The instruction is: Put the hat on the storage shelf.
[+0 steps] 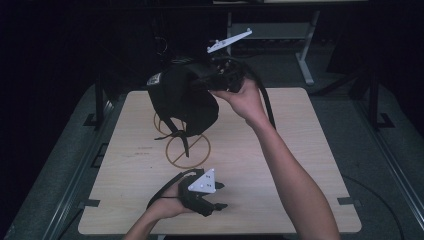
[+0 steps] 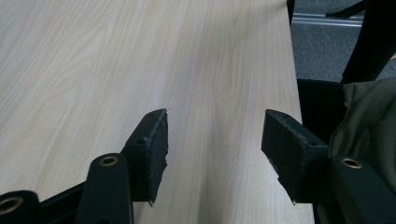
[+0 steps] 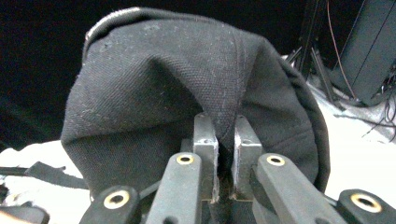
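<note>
My right gripper point(image 3: 225, 140) is pinching a fold of the black bag point(image 1: 182, 97), holding it above the counter point(image 1: 300, 150). My left gripper point(image 2: 214, 140) is resting low over the counter, fingers point(image 2: 152, 144) spread.

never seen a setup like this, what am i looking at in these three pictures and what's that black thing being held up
A person at a wooden table holds a hand-held two-jaw gripper in each hand; no robot arm here. The high view looks down from above. The other two come from cameras riding on the grippers. The right gripper is raised over the far side, its jaws pinched on a fold of a black fabric bag, whose straps dangle over circles marked on the table. The left gripper sits low near the front edge, jaws open, holding nothing.
</note>
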`<act>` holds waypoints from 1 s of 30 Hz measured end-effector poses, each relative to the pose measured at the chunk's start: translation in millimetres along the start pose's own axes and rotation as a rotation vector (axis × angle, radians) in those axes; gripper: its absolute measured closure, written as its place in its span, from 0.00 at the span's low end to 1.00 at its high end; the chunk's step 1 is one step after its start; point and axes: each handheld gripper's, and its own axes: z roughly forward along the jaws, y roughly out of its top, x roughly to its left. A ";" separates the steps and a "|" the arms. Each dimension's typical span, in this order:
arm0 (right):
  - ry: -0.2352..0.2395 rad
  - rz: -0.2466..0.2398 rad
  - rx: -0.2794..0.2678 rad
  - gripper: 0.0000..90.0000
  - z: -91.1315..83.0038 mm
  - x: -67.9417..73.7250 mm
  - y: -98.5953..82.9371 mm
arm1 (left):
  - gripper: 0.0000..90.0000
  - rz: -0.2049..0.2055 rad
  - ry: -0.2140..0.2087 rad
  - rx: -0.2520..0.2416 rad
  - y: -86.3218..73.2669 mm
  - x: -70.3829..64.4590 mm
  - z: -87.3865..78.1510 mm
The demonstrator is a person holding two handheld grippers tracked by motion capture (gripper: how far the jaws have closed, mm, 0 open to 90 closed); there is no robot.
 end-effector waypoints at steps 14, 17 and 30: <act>0.014 0.008 -0.014 0.90 42.1 -3.7 9.0 | 0.46 -0.009 -0.014 -0.016 0.7 -2.7 2.4; 0.017 0.014 -0.021 0.89 46.4 -5.5 9.7 | 0.46 -0.003 -0.021 -0.004 0.7 -3.2 3.0; -0.031 0.034 0.001 0.60 52.4 -10.5 2.9 | 0.46 0.009 -0.012 0.000 0.6 -4.2 4.4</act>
